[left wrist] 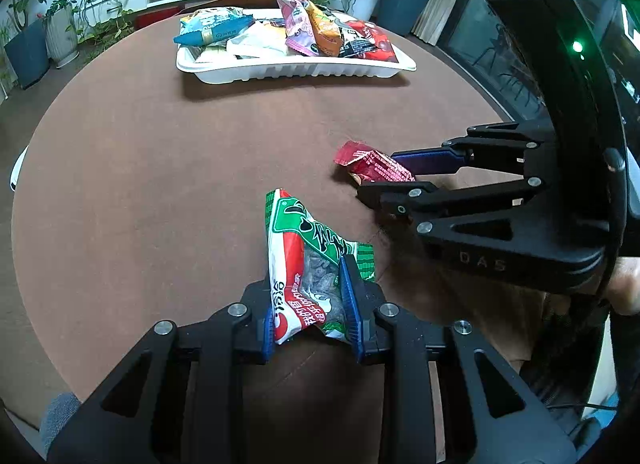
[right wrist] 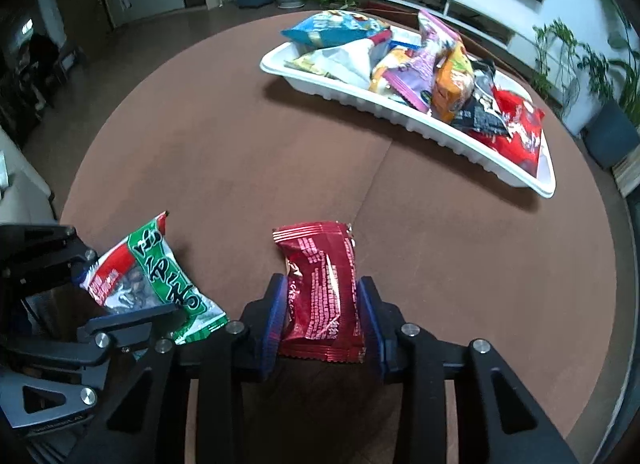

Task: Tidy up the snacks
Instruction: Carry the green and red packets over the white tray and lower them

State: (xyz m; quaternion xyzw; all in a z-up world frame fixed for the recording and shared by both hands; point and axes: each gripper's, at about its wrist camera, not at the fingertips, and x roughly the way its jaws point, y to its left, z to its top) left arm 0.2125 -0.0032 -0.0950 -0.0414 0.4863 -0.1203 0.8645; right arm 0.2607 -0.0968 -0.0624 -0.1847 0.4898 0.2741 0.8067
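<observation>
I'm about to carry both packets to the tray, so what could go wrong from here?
1. The right gripper brackets the red packet, but it may not be pinched firmly; lifting now might drop it.
2. The left gripper grips the green packet near its lower end, so it may swing or slip.
3. The tray is already piled high; new packets could slide off.
</observation>
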